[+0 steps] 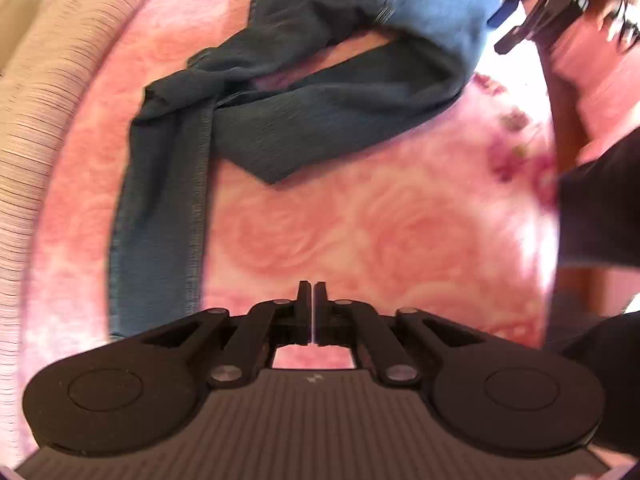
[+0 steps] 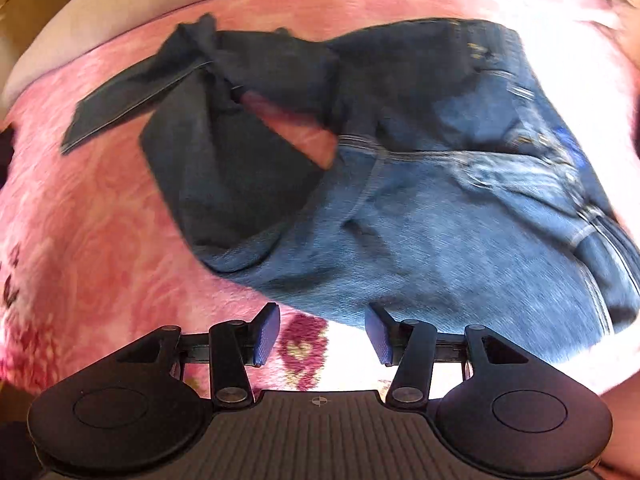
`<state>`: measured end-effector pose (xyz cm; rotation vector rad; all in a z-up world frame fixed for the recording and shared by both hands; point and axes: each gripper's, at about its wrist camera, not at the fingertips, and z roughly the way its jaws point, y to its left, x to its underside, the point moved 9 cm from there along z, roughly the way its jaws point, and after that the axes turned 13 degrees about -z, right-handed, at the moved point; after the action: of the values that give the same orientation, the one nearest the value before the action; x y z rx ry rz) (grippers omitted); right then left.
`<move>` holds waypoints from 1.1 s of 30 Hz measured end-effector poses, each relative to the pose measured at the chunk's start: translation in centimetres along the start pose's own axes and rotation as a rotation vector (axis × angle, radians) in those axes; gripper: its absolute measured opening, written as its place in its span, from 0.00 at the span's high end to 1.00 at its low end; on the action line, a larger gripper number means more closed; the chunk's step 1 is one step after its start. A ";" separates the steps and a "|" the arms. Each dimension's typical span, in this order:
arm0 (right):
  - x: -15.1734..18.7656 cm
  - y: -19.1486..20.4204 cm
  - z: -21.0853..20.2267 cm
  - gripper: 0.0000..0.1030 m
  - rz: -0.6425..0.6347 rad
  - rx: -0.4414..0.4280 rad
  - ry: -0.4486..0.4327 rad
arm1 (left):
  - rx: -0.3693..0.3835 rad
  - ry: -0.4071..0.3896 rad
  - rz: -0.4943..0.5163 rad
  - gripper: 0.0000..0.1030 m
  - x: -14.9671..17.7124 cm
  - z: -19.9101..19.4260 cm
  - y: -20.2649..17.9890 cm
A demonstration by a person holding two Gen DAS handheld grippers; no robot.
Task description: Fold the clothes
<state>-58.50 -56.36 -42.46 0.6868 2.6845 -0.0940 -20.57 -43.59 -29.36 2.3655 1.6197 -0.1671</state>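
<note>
A pair of blue jeans (image 1: 320, 120) lies crumpled on a pink flowered blanket (image 1: 360, 232). One leg runs down the left side, and the other is folded across the middle. My left gripper (image 1: 313, 292) hovers over bare blanket to the right of that leg, shut with no cloth between its fingers. In the right wrist view the jeans (image 2: 440, 220) fill the centre and right, with the waistband and fly at the right edge. My right gripper (image 2: 322, 332) stands open with its blue pads (image 2: 266, 336) at the near edge of the denim, gripping nothing. It also shows blurred at the upper right, my right gripper (image 1: 512, 26).
A beige striped cushion (image 1: 32, 140) borders the blanket on the left. A dark sleeve (image 1: 600, 200) reaches in from the right edge. A pale cushion (image 2: 80, 20) lies beyond the blanket's far edge. A dark red flower pattern (image 2: 300, 344) shows under the right gripper.
</note>
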 end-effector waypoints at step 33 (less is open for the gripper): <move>-14.8 12.2 10.8 0.75 -0.353 -0.281 -0.022 | -0.225 -0.316 0.122 0.21 1.9 7.1 -1.1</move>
<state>-37.10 -53.99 -46.75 0.1235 2.6944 0.1808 -20.51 -43.58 -36.81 2.1330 1.2744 -0.3001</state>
